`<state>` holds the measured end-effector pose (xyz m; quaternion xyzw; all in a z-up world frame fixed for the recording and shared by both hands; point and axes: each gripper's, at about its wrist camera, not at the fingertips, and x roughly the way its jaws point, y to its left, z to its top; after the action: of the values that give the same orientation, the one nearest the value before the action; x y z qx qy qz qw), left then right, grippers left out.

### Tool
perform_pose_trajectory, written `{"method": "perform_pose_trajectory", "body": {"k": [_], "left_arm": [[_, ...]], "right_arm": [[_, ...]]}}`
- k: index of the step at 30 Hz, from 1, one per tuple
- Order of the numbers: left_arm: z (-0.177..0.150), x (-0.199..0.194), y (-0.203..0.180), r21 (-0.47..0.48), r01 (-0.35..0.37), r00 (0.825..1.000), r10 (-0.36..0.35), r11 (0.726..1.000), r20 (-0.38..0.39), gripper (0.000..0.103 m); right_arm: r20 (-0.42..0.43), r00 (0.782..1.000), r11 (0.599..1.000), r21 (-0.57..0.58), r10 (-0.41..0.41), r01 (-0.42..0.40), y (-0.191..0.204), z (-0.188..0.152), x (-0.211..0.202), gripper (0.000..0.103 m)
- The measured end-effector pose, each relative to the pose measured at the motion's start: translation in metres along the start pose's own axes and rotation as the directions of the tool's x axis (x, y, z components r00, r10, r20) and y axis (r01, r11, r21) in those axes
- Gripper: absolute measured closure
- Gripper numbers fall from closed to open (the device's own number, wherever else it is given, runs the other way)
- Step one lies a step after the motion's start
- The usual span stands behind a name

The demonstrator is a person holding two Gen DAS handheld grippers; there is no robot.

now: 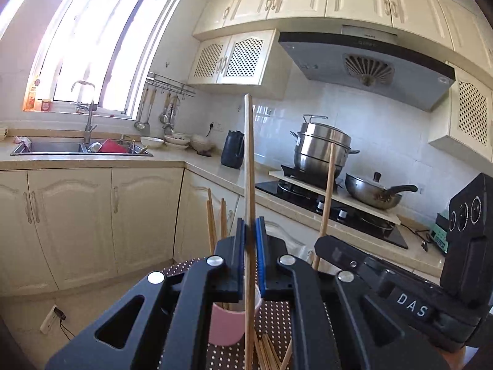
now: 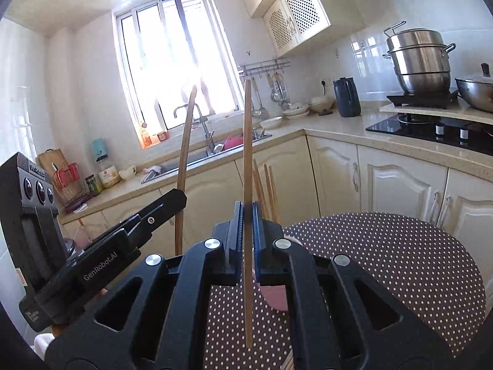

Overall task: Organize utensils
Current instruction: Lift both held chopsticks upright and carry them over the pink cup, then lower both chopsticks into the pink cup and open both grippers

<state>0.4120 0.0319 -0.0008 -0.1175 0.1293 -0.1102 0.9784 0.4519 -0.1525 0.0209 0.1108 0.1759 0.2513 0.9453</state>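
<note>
The round table (image 2: 400,265), covered in a brown cloth with white dots, fills the lower half of the right wrist view from 3 to 6 o'clock; in the left wrist view only a strip of it shows between the gripper arms at 6 o'clock.

A pink cup (image 1: 229,323) stands upright on the table. In the left wrist view it sits at 6 o'clock, directly below the left gripper, with several wooden chopsticks (image 1: 215,215) standing in it and leaning toward 11 o'clock. In the right wrist view only a patch of its pink wall is visible, at 5 o'clock from the right gripper.

More loose chopsticks (image 1: 268,354) lie on the cloth at 5 o'clock from the cup, just beside its base.

Left gripper (image 1: 250,240): fingers pressed together on a single wooden chopstick (image 1: 249,160), pinching it near mid-length. The chopstick stands close to upright; its upper end reaches toward 12 o'clock, and its lower end passes in front of the cup. Whether that end touches the cup or the table cannot be told.

Right gripper (image 2: 247,225): fingers likewise pressed together, pinching a second chopstick (image 2: 247,141) near mid-length. It stands close to upright, and its lower tip hangs over the dotted cloth, clear of the cup.

Each gripper appears in the other's view, the right one at 3 o'clock and the left one at 9 o'clock, both close beside each other above the table.
</note>
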Motion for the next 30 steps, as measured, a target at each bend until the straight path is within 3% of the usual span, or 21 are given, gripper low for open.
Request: {"method": "perform_pose_trajectory", "body": {"k": [8,14,22,30], "left_arm": [[0.008,0.032,0.010,-0.026,0.031,0.996,-0.029,0.999,0.090,0.096],[0.006,0.062,0.019,-0.054,0.029,0.995,-0.023,0.998,0.100,0.096],[-0.009,0.093,0.032,-0.103,0.010,0.997,-0.003,0.995,0.075,0.096],[-0.028,0.102,0.026,-0.060,-0.016,0.999,0.019,0.998,0.051,0.096]], "right_arm": [[0.113,0.993,1.000,-0.005,-0.026,0.027,-0.008,0.012,0.025,0.097],[0.178,0.983,0.999,0.007,-0.053,0.053,-0.020,0.016,0.042,0.097],[0.154,0.986,0.997,-0.022,-0.067,0.071,-0.031,0.004,0.061,0.097],[0.104,0.993,0.997,-0.028,-0.064,0.068,-0.035,-0.014,0.067,0.097]]}}
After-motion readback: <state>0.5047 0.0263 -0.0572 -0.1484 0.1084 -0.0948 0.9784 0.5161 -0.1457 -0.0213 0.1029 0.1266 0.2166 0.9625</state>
